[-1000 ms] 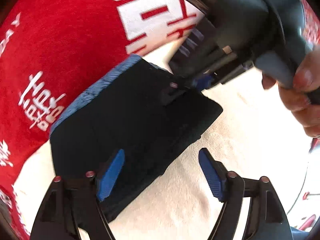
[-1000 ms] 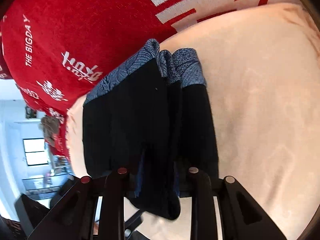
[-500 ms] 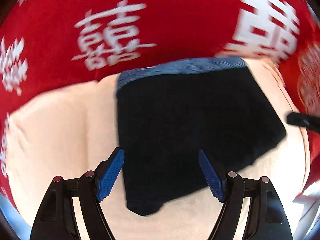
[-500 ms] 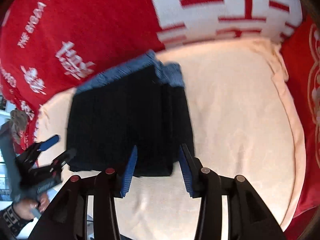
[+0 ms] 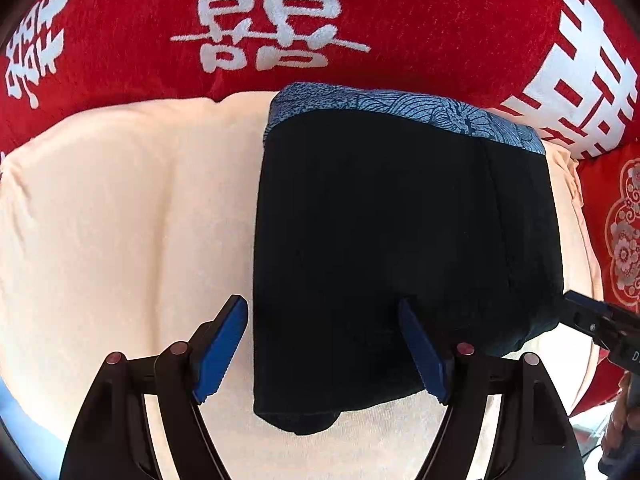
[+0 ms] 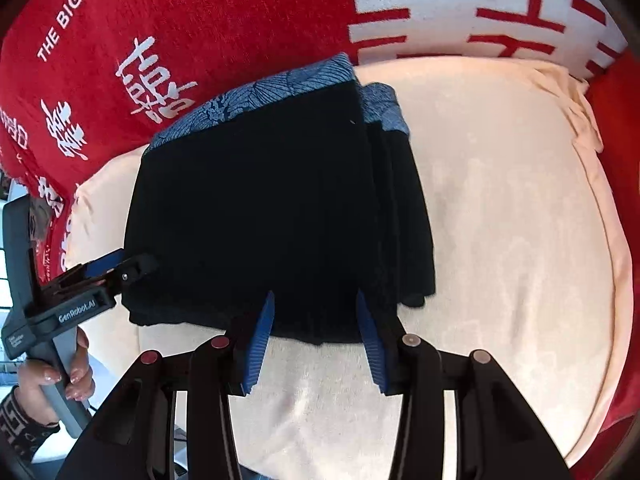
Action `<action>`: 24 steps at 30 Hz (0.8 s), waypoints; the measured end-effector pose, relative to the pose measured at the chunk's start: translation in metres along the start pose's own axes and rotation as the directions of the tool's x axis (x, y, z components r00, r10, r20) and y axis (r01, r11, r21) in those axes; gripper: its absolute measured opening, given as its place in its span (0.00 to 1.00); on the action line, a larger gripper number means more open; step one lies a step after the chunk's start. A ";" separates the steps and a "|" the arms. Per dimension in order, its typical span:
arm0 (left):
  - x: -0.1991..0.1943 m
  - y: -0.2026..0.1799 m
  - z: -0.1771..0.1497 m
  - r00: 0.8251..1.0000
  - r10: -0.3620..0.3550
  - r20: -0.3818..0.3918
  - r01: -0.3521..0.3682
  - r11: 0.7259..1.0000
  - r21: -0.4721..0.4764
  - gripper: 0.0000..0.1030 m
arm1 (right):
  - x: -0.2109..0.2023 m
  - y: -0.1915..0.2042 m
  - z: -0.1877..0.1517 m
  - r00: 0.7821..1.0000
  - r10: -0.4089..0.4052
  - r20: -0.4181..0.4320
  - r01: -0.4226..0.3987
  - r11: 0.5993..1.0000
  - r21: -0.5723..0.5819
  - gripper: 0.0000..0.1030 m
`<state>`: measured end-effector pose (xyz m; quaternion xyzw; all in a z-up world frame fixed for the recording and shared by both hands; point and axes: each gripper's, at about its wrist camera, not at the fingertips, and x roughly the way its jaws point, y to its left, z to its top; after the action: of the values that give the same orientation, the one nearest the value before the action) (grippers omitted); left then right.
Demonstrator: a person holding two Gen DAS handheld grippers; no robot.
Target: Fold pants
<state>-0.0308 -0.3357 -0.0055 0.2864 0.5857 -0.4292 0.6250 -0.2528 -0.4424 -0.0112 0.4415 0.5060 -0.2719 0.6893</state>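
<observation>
The pants are black with a blue patterned waistband and lie folded into a compact block on a cream cloth; they also show in the right wrist view. My left gripper is open, above the near edge of the pants, holding nothing. My right gripper is open at the near edge of the folded stack, holding nothing. The left gripper also shows at the left of the right wrist view. The right gripper's tip shows at the right of the left wrist view.
A red blanket with white characters lies behind the cream cloth and also shows in the right wrist view. Red patterned fabric borders the right side. The cream cloth's edge runs along the right.
My right gripper has let go of the pants, opened and drawn back. My left gripper has swung round to face the folded block squarely. The pants now lie flat.
</observation>
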 end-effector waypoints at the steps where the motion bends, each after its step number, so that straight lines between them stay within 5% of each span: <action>1: 0.001 0.002 0.005 1.000 0.001 -0.006 -0.001 1.000 -0.002 0.76 | -0.002 -0.003 0.000 1.000 -0.002 -0.002 0.002 1.000 0.008 0.45; 6: -0.002 0.007 0.013 1.000 0.023 -0.003 -0.023 1.000 0.007 0.76 | -0.009 -0.024 0.000 1.000 0.008 -0.009 -0.007 0.996 0.085 0.54; 24: 0.001 0.007 0.022 0.999 0.031 -0.017 -0.031 0.999 0.021 0.76 | -0.009 -0.043 0.011 0.999 0.027 -0.028 -0.022 0.989 0.145 0.61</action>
<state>-0.0138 -0.3518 -0.0046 0.3055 0.5821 -0.4230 0.6236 -0.2860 -0.4723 -0.0159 0.5004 0.4897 -0.2927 0.6512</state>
